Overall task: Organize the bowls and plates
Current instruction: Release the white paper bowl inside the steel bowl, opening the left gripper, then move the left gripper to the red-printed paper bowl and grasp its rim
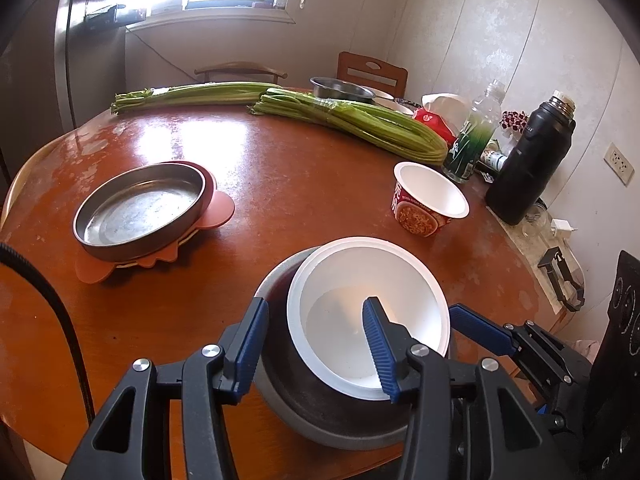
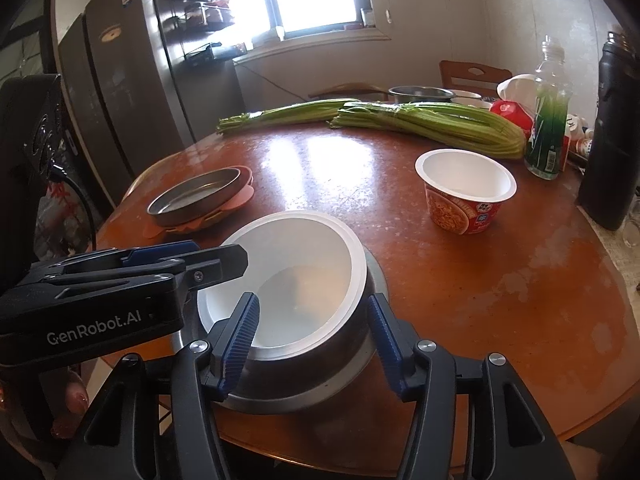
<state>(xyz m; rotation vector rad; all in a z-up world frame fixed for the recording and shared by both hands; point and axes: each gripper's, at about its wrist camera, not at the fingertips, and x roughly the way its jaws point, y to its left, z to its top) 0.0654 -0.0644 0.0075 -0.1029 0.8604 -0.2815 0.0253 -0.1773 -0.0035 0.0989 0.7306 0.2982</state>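
Seemingly to steady the stack, the left gripper (image 1: 314,346) straddles the metal bowl's (image 1: 280,380) near wall, one pad outside, one inside the nested white bowl (image 1: 340,276); whether it pinches I cannot tell.

From the right wrist, the right gripper (image 2: 314,346) brackets both bowls' rims with pads clear, the printed noodle cup (image 2: 466,196) ahead-right, a fingertip (image 2: 76,398) visible only here.

- My left gripper (image 1: 316,344) hides the metal bowl's (image 1: 320,420) near rim.
- The flask (image 2: 612,128) is cut off at the right wrist view's edge.
- Small items behind the bottle (image 1: 476,136) are probably jars; too blurred.
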